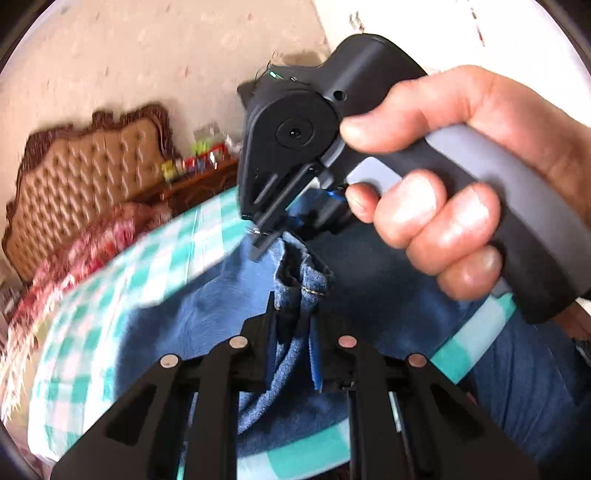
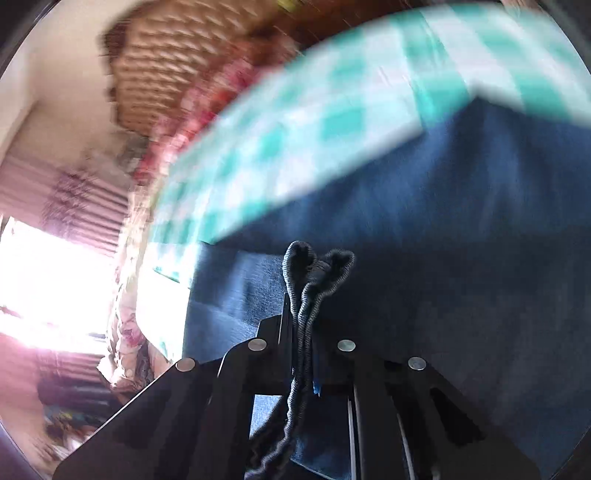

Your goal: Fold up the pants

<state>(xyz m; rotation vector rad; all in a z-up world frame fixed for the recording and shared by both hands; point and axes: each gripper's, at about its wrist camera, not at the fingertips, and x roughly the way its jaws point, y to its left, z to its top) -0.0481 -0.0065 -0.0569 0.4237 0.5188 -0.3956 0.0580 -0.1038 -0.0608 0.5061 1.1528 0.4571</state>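
1. My left claw (image 1: 291, 321) is clamped on a bunched denim edge of the pants (image 1: 221, 295), which lie spread over the checked bed (image 1: 110, 295).
2. My right claw (image 2: 301, 332) pinches a dark ribbed edge of the same pants.
3. I judge this the carry-over of a fold.
4. Next: bring both held edges across evenly and lay them flat.

No legible text, label, brand, number or sign appears in either wrist view. Dark marks on the white wall surface (image 1: 413, 22) at the top of the left wrist view are too blurred and small to read.
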